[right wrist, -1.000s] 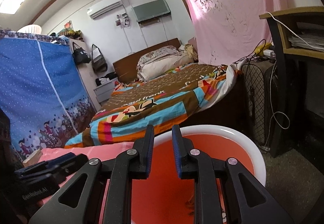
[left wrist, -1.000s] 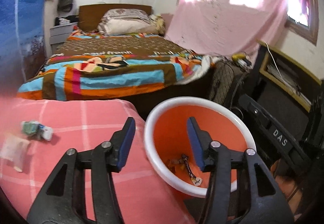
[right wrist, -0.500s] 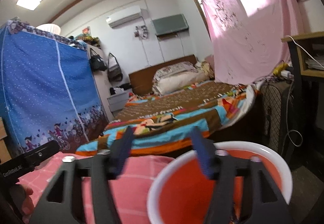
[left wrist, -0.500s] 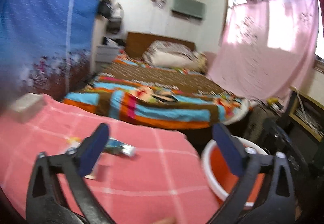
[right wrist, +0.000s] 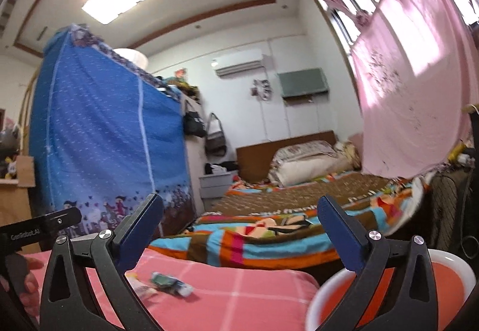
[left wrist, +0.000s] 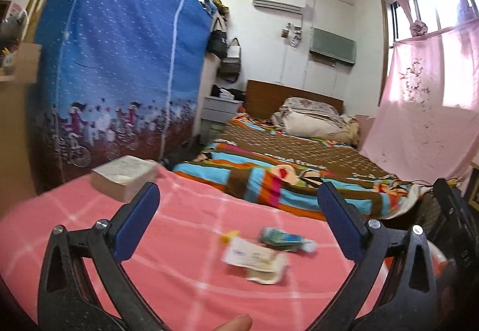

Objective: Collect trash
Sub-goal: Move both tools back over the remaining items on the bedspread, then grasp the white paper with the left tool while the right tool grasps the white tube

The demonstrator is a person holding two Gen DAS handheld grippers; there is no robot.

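On the pink checked tablecloth [left wrist: 185,244] lie a crumpled white paper wrapper [left wrist: 254,257], a green and blue wrapper [left wrist: 284,239] and a small yellow scrap [left wrist: 229,236]. My left gripper [left wrist: 238,221] is wide open and empty, above the cloth with the trash just beyond and between its fingers. My right gripper [right wrist: 239,229] is wide open and empty, raised near the orange bin [right wrist: 449,280] at lower right. The green wrapper [right wrist: 169,283] shows in the right wrist view too, beside the white wrapper [right wrist: 143,290].
A thick book [left wrist: 124,177] lies at the table's far left corner. A bed with a striped blanket [left wrist: 287,178] stands beyond the table. A blue fabric wardrobe [left wrist: 119,67] is at left. The left gripper's body [right wrist: 39,226] shows at the right view's left edge.
Both grippers opened wide. The left swung left from over the bin to the trash on the cloth. The right rose and tilted up from the bin.
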